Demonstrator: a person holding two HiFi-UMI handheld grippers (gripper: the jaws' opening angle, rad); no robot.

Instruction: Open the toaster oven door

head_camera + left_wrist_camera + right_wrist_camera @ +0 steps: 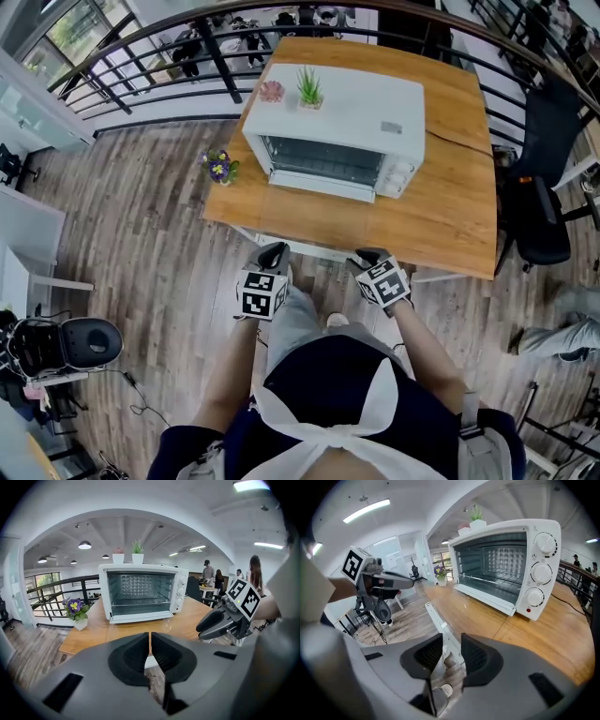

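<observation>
Oven: boxy white metal, glass door, round knobs, on smooth wood table. Left gripper clenched, empty; right gripper jaws parted, empty.

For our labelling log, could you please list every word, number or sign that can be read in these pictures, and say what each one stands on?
No text can be read in any view.
Too small to read: the grey label on top of the toaster oven.
Not legible: the fine markings round its three dials.
No letters: the marker cubes carry only black-and-white square patterns.
</observation>
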